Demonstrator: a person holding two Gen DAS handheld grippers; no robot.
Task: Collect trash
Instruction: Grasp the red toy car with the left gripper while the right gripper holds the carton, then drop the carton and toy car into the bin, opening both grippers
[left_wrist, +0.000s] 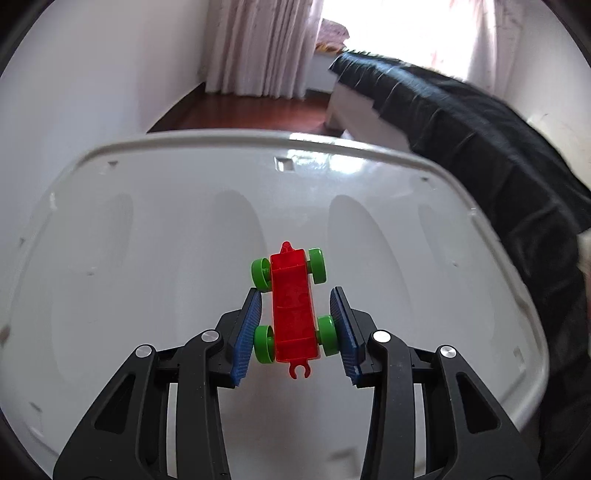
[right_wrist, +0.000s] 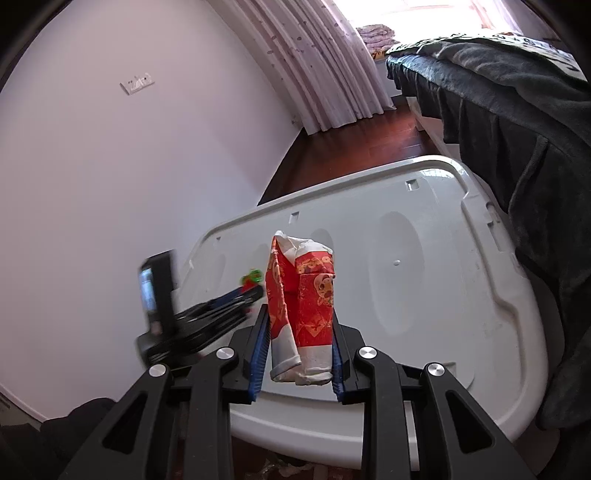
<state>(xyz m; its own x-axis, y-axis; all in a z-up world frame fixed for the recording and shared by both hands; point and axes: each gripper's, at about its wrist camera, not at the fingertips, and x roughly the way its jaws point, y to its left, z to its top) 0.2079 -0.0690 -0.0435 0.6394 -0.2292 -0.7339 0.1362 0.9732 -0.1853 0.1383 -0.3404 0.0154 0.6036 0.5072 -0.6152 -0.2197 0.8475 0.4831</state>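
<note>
A red toy car (left_wrist: 294, 311) with four green wheels sits lengthwise between the blue pads (left_wrist: 246, 334) of the left claw (left_wrist: 295, 328), which is narrowed around it above a white plastic lid (left_wrist: 147, 229); the rear wheels lie against or just beside both pads, and the left front wheel meets the tip of the left pad, though whether the pads actually press on the car cannot be told from the left wrist view. The car's hooked tail points back toward the camera and its small nose points away, toward the far rim of the lid. In the right wrist view, the right claw (right_wrist: 299, 345) is clamped nearly closed on a crumpled paper cup (right_wrist: 303, 306), red with a printed pattern and a white rolled rim, held with that rim toward the camera and the crushed base tilted up and away. The same white lid (right_wrist: 424, 266) lies below and beyond the cup, its moulded oval hollows showing. At the left of that view the left claw (right_wrist: 253, 291) appears blurred, with a speck of green and red at its tip. A bed draped in a dark blanket (right_wrist: 517, 122) borders the lid on the right, with dark wooden floor (right_wrist: 351, 147), a white wall (right_wrist: 110, 166) and pale curtains (right_wrist: 314, 74) behind.
</note>
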